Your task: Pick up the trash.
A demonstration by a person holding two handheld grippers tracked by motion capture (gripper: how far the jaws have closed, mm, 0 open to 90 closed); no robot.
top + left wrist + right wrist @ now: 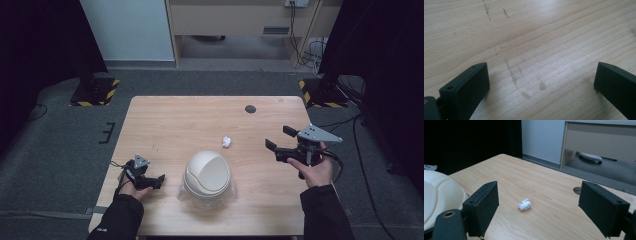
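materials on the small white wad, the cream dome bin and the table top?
Small white crumpled wad: probably tissue or paper, matte, with irregular creases. Cream domed bin: looks like moulded plastic, smooth with a faint sheen and a swing-lid seam; a clear crinkled bag shows at its base. Light table top: wood or wood-look laminate, matte, straight grain lines.

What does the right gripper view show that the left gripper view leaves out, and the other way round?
Right gripper view: a small crumpled white wad lying on the table between its open jaws, the curved side of a cream domed bin at the left, a round dark hole in the tabletop, and the room's floor and cabinet beyond.

Left gripper view: a close look at scuff marks on the wood between its jaws.

Both: the light wooden table and a pair of black jaws standing wide apart with nothing held.
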